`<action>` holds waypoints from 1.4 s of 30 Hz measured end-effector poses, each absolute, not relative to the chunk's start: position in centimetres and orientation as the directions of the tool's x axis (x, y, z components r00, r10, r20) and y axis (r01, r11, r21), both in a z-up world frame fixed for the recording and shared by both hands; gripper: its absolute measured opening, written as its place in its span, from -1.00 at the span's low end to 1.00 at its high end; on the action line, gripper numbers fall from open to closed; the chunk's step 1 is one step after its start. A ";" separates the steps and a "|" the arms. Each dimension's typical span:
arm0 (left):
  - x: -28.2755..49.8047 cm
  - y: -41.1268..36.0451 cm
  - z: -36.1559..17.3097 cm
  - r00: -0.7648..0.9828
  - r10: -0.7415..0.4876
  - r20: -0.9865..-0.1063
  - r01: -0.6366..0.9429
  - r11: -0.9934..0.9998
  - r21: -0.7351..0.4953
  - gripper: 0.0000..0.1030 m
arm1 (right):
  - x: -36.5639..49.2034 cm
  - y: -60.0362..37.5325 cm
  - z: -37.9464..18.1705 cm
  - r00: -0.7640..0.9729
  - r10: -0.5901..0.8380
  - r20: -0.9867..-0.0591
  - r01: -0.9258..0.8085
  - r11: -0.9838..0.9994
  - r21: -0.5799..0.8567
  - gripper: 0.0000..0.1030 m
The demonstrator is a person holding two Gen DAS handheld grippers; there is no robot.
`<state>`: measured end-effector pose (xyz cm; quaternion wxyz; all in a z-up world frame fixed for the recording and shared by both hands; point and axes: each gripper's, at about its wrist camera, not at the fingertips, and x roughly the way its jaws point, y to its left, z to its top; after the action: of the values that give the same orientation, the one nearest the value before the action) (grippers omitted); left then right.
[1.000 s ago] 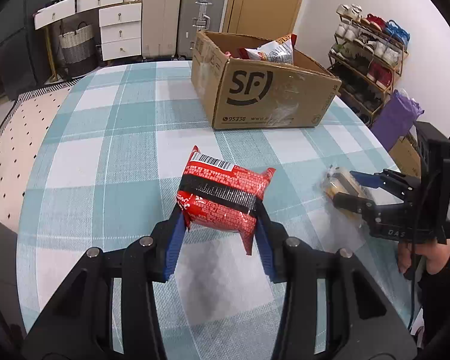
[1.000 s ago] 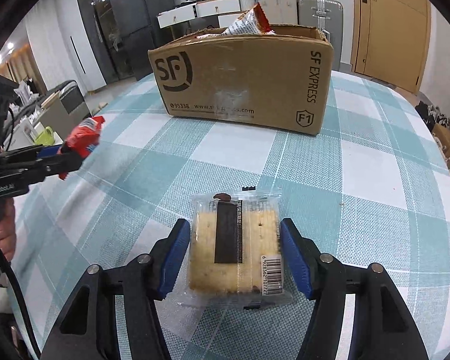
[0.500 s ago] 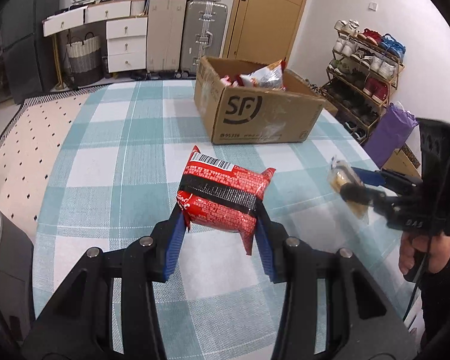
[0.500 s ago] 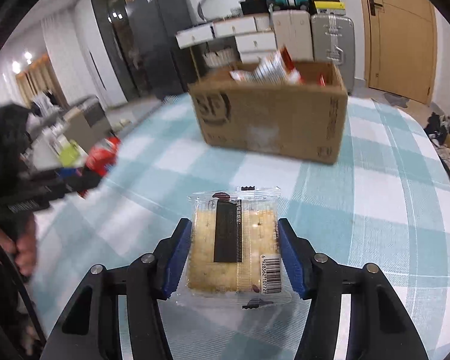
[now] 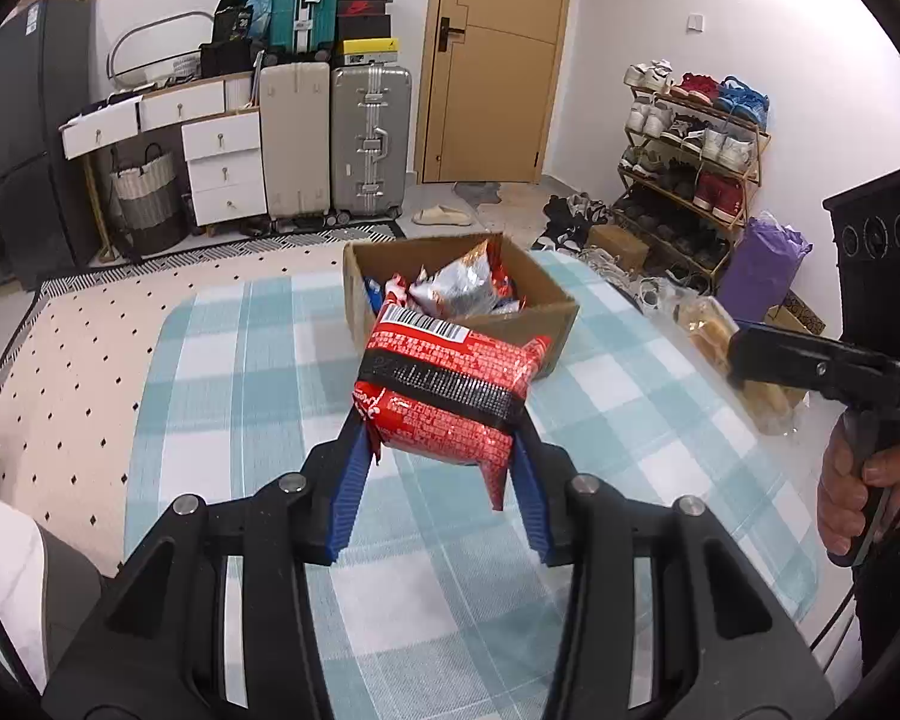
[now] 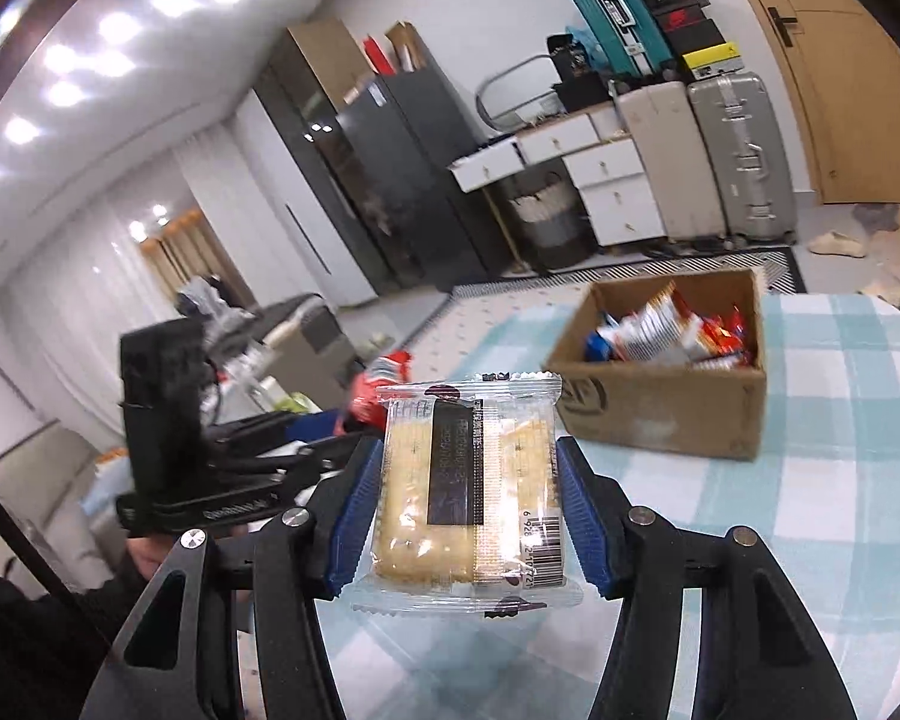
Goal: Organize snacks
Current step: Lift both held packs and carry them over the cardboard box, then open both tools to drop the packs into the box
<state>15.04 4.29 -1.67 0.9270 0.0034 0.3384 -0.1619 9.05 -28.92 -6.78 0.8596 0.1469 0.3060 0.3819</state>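
Above the checked table (image 5: pixel 222 420), both claws hold snacks
Left gripper (image 5: pixel 441 474) clamps a red packet (image 5: pixel 450 396), right gripper (image 6: pixel 468 516) a cracker pack (image 6: pixel 468 480); the box (image 6: pixel 660 414) beyond is unobstructed

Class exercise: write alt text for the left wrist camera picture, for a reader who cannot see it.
The left gripper holds a red snack packet between its blue pads, lifted above a teal checked tablecloth. Beyond it stands an open cardboard box with snack packets inside. At the right edge, a hand holds the right gripper, shut on a clear cracker pack.
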 end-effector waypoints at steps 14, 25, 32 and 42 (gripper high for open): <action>24.8 -0.3 8.1 0.721 -0.306 -0.622 0.357 0.933 -0.045 -0.20 | 16.8 -32.2 3.0 0.599 0.704 -0.382 -0.569 0.709 0.416 0.12; 38.5 -4.3 6.8 0.664 -0.267 -0.698 0.357 0.934 -0.018 -0.20 | 28.2 -30.7 2.2 0.604 0.612 -0.510 -0.519 0.788 0.332 0.12; 43.7 -5.5 -0.1 0.575 -0.258 -0.776 0.365 0.930 -0.039 -0.20 | 34.6 -29.9 -4.4 0.567 0.562 -0.602 -0.456 0.823 0.338 0.12; 47.1 -4.1 -7.3 0.474 -0.267 -0.839 0.376 0.923 -0.081 -0.19 | 38.3 -29.3 -11.1 0.501 0.506 -0.702 -0.409 0.854 0.323 0.13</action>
<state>47.07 -4.14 -7.26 0.8565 0.0575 0.4774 -0.1877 38.25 -29.25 -11.09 0.8645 0.0570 0.4236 0.2645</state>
